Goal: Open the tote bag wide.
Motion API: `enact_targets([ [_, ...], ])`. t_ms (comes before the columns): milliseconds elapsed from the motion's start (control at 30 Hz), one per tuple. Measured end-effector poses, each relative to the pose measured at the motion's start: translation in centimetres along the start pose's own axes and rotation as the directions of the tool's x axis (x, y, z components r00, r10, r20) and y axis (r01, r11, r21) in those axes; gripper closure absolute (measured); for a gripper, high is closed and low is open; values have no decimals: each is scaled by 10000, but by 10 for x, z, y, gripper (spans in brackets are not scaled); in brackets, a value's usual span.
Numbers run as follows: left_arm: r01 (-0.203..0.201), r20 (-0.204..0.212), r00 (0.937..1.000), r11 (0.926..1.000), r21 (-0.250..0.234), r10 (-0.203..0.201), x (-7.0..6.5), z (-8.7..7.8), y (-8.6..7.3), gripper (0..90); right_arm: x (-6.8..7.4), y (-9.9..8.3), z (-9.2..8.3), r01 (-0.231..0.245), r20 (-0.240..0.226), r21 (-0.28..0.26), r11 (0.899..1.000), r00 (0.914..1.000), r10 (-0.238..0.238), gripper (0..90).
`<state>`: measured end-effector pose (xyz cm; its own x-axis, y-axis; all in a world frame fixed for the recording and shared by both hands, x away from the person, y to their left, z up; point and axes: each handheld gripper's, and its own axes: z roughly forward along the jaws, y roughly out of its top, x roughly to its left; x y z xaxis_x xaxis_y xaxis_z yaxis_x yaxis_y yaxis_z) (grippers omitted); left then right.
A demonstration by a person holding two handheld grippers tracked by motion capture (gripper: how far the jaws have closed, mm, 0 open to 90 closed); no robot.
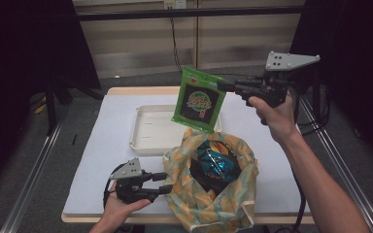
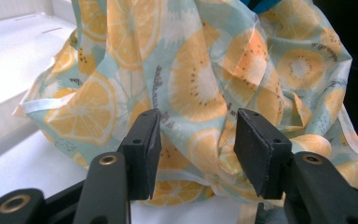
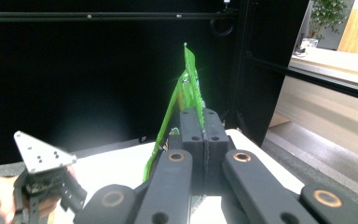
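My right gripper (image 1: pixel 225 87) is held up over the far side of the table, shut on the top edge of a green snack packet (image 1: pixel 199 99) that hangs below it. In the right gripper view the packet (image 3: pixel 185 79) stands edge-on between the closed jaws (image 3: pixel 201 125). A cloth bag with an orange-slice print (image 1: pixel 209 201) sits open at the table's front, with a dark and blue snack packet (image 1: pixel 214 162) inside. My left gripper (image 1: pixel 166 183) rests at the bag's left side, its jaws (image 2: pixel 198 135) apart, with the printed fabric (image 2: pixel 191 70) right at the tips.
An empty white tray (image 1: pixel 148 131) lies behind the bag on the white table (image 1: pixel 102 160). Black frame posts stand at both sides, and a metal rail (image 1: pixel 34 165) runs along the floor on the left. The other hand's gripper with its grey plate (image 3: pixel 42 156) appears low left in the right gripper view.
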<state>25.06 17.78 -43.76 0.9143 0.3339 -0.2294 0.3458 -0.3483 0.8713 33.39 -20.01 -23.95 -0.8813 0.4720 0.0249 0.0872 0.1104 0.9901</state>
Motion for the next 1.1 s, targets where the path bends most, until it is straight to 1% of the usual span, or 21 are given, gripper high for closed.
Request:
enact_targets([
  [67,24,15,10000,10000,-20,-24,0,0,-1,505,-4,4,1,-115,-2,-112,9999,9999,115,900],
  [133,39,12,10000,10000,-27,-39,0,0,-1,506,-5,6,1,-85,92,-109,9999,9999,86,900],
  [200,108,18,9999,9999,-62,-108,1,-1,-1,507,-10,8,5,104,286,126,9999,9995,-108,900],
  [233,104,20,9999,9999,-65,-104,1,-1,0,507,-10,8,5,104,286,126,9999,9995,-108,900],
  [267,82,10,10000,10000,-44,-82,1,-1,0,509,-13,7,7,142,369,244,9996,9992,-151,900],
  [333,93,47,9999,10000,18,-93,2,-1,0,502,-20,3,10,52,504,381,9993,9987,-71,900],
  [367,144,88,9999,9999,44,-144,2,0,0,501,-25,0,12,-20,571,440,9990,9984,-6,900],
  [400,124,125,9998,9999,73,-125,1,1,-1,499,-35,-8,17,-138,789,643,9978,9968,87,900],
  [433,124,125,9998,9999,73,-125,1,1,-1,499,-40,-12,20,-203,820,729,9971,9965,143,900],
  [467,63,113,9999,9999,106,-64,1,0,0,499,-40,-12,20,-203,820,729,9971,9965,143,900],
  [533,136,123,9998,9999,23,-137,1,0,0,499,-50,-20,27,-296,966,915,9954,9951,207,900],
  [700,118,100,9999,9999,61,-119,3,-1,0,500,-73,-42,44,-529,1032,1266,9905,9939,399,900],
  [733,111,91,9999,9999,65,-112,3,-2,0,500,-77,-47,47,-548,1053,1245,9907,9936,417,900],
  [767,94,122,9999,9999,33,-95,3,-2,0,500,-82,-53,50,-651,1092,1217,9904,9927,518,900],
  [800,88,140,9999,10000,-8,-88,3,-2,0,500,-91,-64,56,-801,1111,1373,9873,9917,650,900],
  [833,123,175,9998,9999,-13,-123,2,-3,0,500,-91,-64,56,-801,1111,1373,9873,9917,650,900],
  [867,97,189,9998,9999,-29,-97,2,-3,0,499,-100,-73,62,-972,1130,1512,9837,9903,805,900],
  [900,105,188,9998,9999,-39,-105,2,-3,0,499,-100,-73,62,-972,1130,1512,9837,9903,805,900],
  [1000,120,212,9997,9999,-59,-119,2,-3,0,498,-112,-86,72,-1143,1445,1685,9791,9854,901,900],
  [1067,118,184,9998,9999,-49,-117,2,-3,0,499,-118,-92,75,-1290,1516,1791,9753,9831,1022,900],
  [1100,108,183,9998,9999,-47,-107,2,-4,0,499,-118,-92,75,-1290,1516,1791,9753,9831,1022,900],
])
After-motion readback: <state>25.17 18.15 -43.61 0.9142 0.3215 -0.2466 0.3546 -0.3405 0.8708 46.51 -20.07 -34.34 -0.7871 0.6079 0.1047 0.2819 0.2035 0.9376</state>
